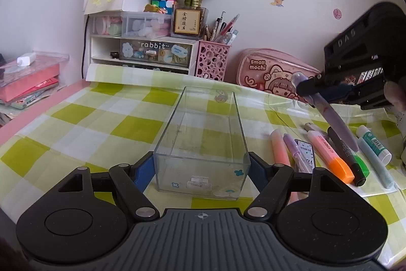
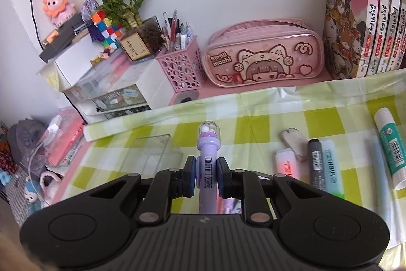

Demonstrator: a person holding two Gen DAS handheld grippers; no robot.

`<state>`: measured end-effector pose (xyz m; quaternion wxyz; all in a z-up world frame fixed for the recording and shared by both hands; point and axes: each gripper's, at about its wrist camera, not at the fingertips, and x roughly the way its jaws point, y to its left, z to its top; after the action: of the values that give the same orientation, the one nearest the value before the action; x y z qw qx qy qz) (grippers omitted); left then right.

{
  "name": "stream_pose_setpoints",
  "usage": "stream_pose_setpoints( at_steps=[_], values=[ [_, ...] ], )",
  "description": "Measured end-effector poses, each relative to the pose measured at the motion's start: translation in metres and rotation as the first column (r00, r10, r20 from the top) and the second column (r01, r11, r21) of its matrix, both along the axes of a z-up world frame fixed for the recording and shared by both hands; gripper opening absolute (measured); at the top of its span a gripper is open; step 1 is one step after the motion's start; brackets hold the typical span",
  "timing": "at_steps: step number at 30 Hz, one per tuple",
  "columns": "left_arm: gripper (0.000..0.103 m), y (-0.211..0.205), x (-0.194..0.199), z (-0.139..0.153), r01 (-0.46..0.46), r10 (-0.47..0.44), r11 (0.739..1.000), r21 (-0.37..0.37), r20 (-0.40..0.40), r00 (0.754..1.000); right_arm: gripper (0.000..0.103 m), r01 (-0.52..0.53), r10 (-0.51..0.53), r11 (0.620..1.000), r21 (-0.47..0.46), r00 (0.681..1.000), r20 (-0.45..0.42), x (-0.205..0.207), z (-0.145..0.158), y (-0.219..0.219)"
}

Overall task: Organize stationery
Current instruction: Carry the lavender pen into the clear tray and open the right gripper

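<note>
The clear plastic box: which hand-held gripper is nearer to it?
Left. The left hand-held gripper clamps the clear plastic box's near end; the right hand-held gripper holds a purple pen above the markers beside it.

One clear box (image 1: pixel 200 144), one purple pen (image 2: pixel 208 164), one glue stick (image 2: pixel 390 144), two erasers (image 2: pixel 294 141), one pink pencil case (image 2: pixel 264 55) and four books (image 2: pixel 365 17) on show.

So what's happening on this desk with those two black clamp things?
A person is tidying stationery with a handheld gripper in each hand. The left gripper is clamped on the near end of an empty clear plastic box, steadying it on the checked tablecloth. The right gripper grips a purple pen with a domed charm top, held above the highlighters and glue stick lying beside the box.
</note>
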<state>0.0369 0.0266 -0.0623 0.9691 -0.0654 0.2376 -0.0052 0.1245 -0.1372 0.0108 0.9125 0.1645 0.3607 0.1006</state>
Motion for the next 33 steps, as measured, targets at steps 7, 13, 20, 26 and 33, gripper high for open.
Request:
stream_pose_setpoints(
  at_steps=[7,13,20,26,33],
  values=[
    [0.074,0.0,-0.002,-0.001,-0.003,0.003,1.0,0.003,0.01,1.0,0.016,-0.089,0.118,0.961,0.261,0.988,-0.096,0.018,0.014,0.022],
    [0.074,0.001,-0.005,-0.002,-0.001,0.001,1.0,-0.001,0.015,1.0,0.016,-0.1,0.206,0.917,0.385,0.948,-0.244,0.049,-0.013,0.059],
    [0.074,0.005,-0.009,-0.003,0.021,-0.021,1.0,0.002,0.027,0.999,0.016,-0.025,0.131,0.952,0.304,0.934,-0.334,0.072,-0.03,0.079],
    [0.074,0.013,-0.01,-0.003,0.035,-0.033,0.998,-0.044,0.036,0.999,0.016,-0.018,0.093,0.98,0.196,0.919,-0.383,0.084,-0.039,0.098],
    [0.074,0.018,-0.012,-0.004,0.054,-0.051,0.997,-0.053,0.048,0.998,0.016,0.009,0.054,0.988,0.156,0.916,-0.398,0.091,-0.039,0.102]
  ],
)
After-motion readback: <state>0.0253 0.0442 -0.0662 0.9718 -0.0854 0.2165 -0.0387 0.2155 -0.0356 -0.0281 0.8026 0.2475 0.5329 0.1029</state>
